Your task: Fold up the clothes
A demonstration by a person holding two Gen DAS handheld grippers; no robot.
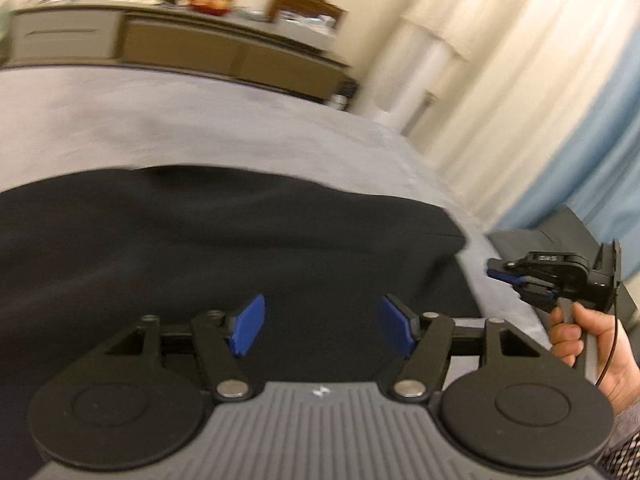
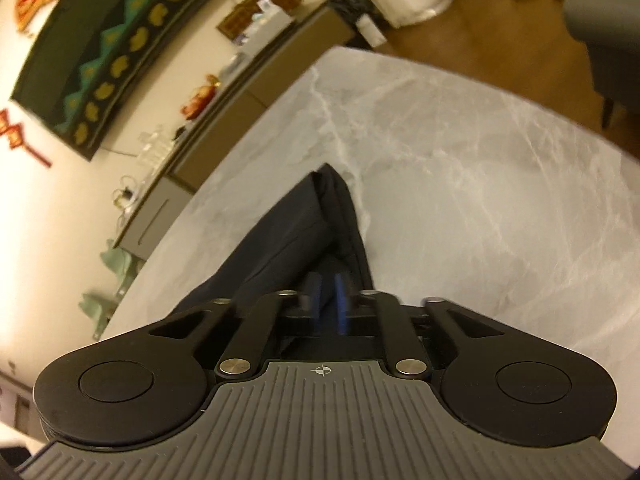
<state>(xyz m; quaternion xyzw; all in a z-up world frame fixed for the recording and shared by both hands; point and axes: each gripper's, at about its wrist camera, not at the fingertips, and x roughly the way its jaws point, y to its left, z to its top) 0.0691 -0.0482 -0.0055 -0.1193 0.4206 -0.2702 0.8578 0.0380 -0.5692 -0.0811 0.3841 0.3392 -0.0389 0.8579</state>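
Right claw (image 2: 329,300) pinching dark garment (image 2: 280,240) at an edge; left claw (image 1: 322,330) spread wide above it. Spread flat on marble counter (image 2: 480,184). Soft, limp, light by the look; best taken at corners and hems.

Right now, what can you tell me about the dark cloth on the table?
The dark garment looks navy-black, soft and matte. It lies spread on the grey marble-look table, with one folded edge showing layers. The right gripper is shut on that edge. The left gripper hangs open above it.
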